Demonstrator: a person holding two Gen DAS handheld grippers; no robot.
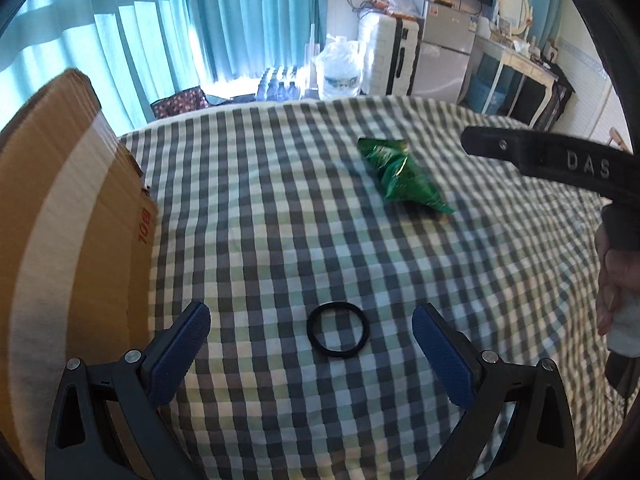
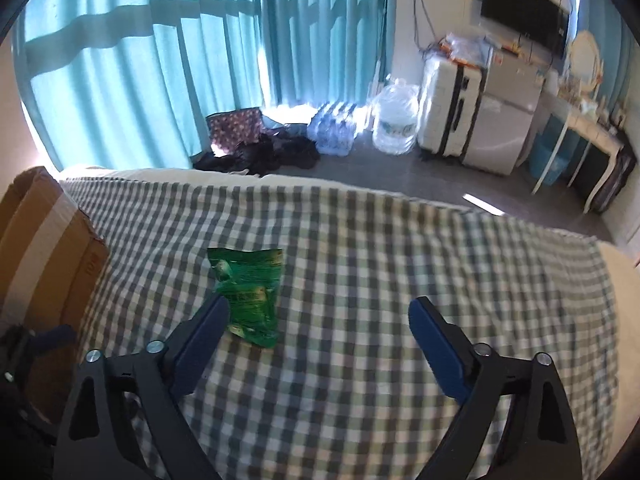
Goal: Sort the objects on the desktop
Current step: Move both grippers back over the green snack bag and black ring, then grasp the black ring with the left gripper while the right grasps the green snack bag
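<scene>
Bed with a checked sheet (image 1: 280, 208), teal curtains (image 2: 140, 80) behind. Left gripper (image 1: 311, 322) spread wide, empty, a black ring (image 1: 338, 330) lying on the sheet between its fingers. Right gripper (image 2: 318, 316) gapes too, grasping nothing; green packet (image 2: 248, 292) just beside its left finger. Box (image 1: 60, 220) on the left
</scene>
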